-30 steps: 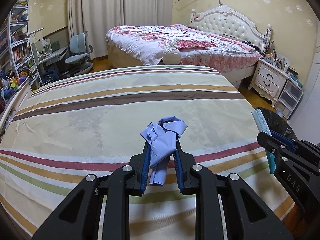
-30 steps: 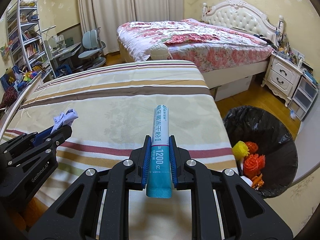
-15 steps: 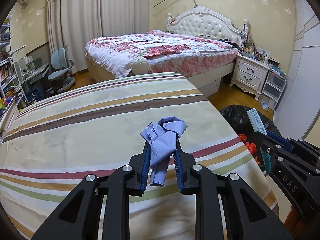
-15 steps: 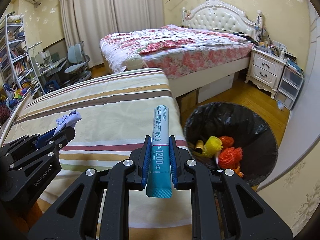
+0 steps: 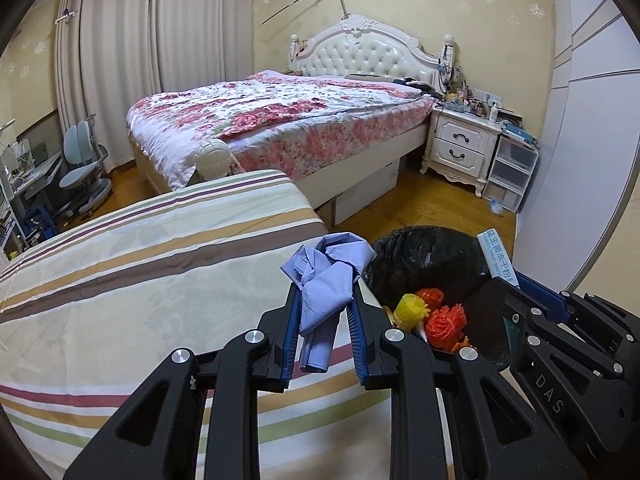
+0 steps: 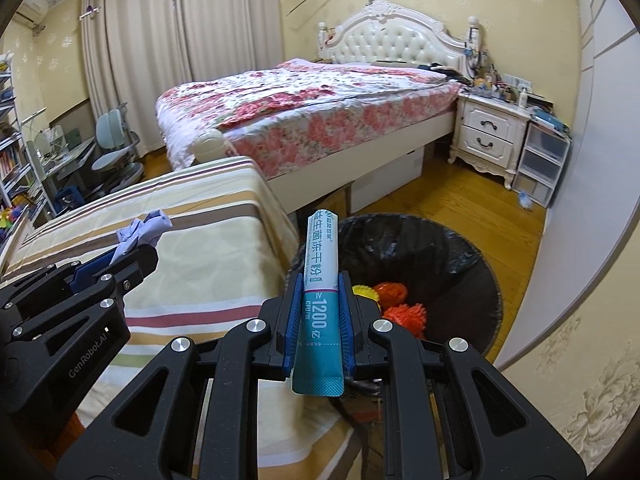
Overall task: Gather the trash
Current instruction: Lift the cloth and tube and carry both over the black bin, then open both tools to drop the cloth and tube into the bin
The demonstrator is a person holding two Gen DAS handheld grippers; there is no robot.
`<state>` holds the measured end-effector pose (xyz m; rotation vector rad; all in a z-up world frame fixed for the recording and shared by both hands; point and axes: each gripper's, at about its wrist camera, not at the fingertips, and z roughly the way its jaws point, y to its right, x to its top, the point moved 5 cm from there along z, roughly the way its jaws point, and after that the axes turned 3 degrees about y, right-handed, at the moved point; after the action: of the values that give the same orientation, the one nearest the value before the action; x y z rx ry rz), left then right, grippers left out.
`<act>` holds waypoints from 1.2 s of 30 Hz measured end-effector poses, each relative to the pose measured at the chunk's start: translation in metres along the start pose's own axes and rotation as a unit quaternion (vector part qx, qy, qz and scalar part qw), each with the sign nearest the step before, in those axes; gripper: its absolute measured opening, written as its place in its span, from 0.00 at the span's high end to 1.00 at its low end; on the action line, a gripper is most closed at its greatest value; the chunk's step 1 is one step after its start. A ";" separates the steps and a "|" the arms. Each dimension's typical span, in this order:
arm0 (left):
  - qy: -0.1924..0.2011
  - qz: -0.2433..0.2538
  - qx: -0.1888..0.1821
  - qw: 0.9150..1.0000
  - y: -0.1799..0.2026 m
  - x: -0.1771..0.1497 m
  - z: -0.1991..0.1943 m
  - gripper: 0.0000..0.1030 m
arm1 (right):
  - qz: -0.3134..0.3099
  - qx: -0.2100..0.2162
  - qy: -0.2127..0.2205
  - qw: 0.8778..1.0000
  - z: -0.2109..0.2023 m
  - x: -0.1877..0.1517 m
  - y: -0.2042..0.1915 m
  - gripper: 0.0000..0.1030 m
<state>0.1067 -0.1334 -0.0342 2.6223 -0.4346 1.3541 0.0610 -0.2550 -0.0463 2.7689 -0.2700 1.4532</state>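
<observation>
Left hand-held gripper [image 5: 325, 320] pinching crumpled blue paper [image 5: 326, 276] at striped bed [image 5: 140, 280] edge; right hand-held gripper [image 6: 320, 312] clamping sachet [image 6: 320, 280] over open bin [image 6: 460, 252], rim clear beside the bed.

Layout as I see it: striped bedspread [image 5: 140, 280] to my left; lined trash bin [image 6: 452, 256] on the wooden floor [image 6: 460, 204] just right of it, with mesh scrubbers [image 6: 404, 312] inside. Beyond both, the quilted bed [image 6: 304, 116]; nightstand [image 6: 488, 136] right of its headboard; desk chair [image 5: 82, 168] far left.
</observation>
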 end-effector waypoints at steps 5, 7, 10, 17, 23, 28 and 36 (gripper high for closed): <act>-0.003 0.013 -0.011 1.000 0.023 0.009 0.017 0.77 | 0.014 -0.020 -0.003 1.000 0.008 0.005 0.023 0.83; -0.004 0.017 -0.014 1.000 0.029 0.013 0.025 0.77 | 0.019 -0.026 -0.005 0.999 0.013 0.008 0.032 0.83; -0.004 0.026 -0.018 1.000 0.038 0.019 0.033 0.77 | 0.025 -0.035 -0.006 0.999 0.019 0.011 0.044 0.83; -0.016 0.035 -0.018 0.999 0.054 0.026 0.058 0.77 | 0.037 -0.048 -0.009 0.998 0.032 0.020 0.064 0.83; -0.023 0.048 -0.014 0.998 0.066 0.029 0.074 0.77 | 0.044 -0.051 -0.011 0.998 0.041 0.022 0.071 0.82; -0.026 0.052 -0.011 0.998 0.070 0.031 0.080 0.77 | 0.047 -0.055 -0.013 0.997 0.048 0.024 0.076 0.82; -0.029 0.060 -0.005 0.998 0.080 0.035 0.090 0.77 | 0.058 -0.062 -0.020 0.996 0.061 0.027 0.090 0.82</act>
<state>0.1692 -0.2401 -0.0570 2.6714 -0.6139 1.3082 0.1118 -0.3526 -0.0656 2.7273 -0.5107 1.3532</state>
